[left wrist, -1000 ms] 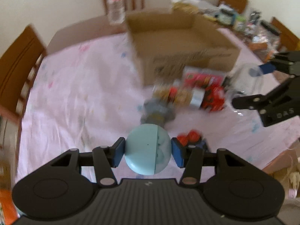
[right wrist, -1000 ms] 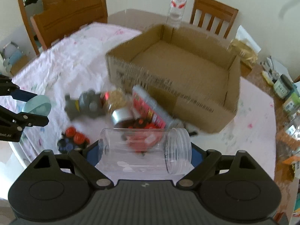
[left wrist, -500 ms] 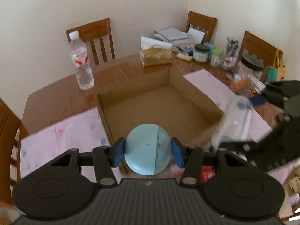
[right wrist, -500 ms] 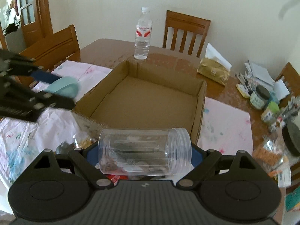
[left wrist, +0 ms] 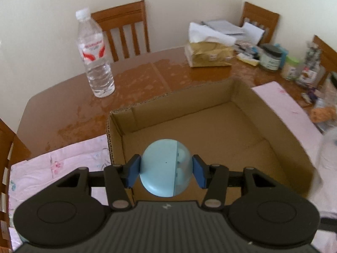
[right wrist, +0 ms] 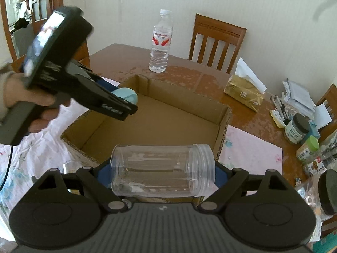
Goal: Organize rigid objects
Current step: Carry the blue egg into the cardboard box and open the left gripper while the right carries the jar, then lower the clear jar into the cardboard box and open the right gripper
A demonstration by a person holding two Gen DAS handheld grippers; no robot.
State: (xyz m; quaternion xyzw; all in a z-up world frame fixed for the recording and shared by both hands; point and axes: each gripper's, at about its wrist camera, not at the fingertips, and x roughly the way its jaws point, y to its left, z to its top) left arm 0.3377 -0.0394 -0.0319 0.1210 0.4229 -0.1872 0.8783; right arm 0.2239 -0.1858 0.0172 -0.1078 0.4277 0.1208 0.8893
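Note:
My left gripper [left wrist: 166, 169] is shut on a light blue round case [left wrist: 164, 166] and holds it above the near left part of an open cardboard box [left wrist: 210, 126]. In the right wrist view the left gripper [right wrist: 126, 103] and the case [right wrist: 126, 94] hang over the box's [right wrist: 155, 124] left side. My right gripper [right wrist: 162, 172] is shut on a clear plastic jar [right wrist: 162, 169] lying sideways, above the box's near edge. The box's inside looks bare.
A water bottle [left wrist: 95, 59] stands on the wooden table [left wrist: 137, 78] behind the box. A tissue pack [left wrist: 208, 52], jars [right wrist: 297, 128] and clutter sit at the right. Wooden chairs [right wrist: 214, 42] ring the table. A pink cloth [left wrist: 63, 162] lies under the box.
Both grippers have risen from the pile of objects on the cloth and moved forward over the box, each still holding its object. The left gripper now reaches over the box's left side.

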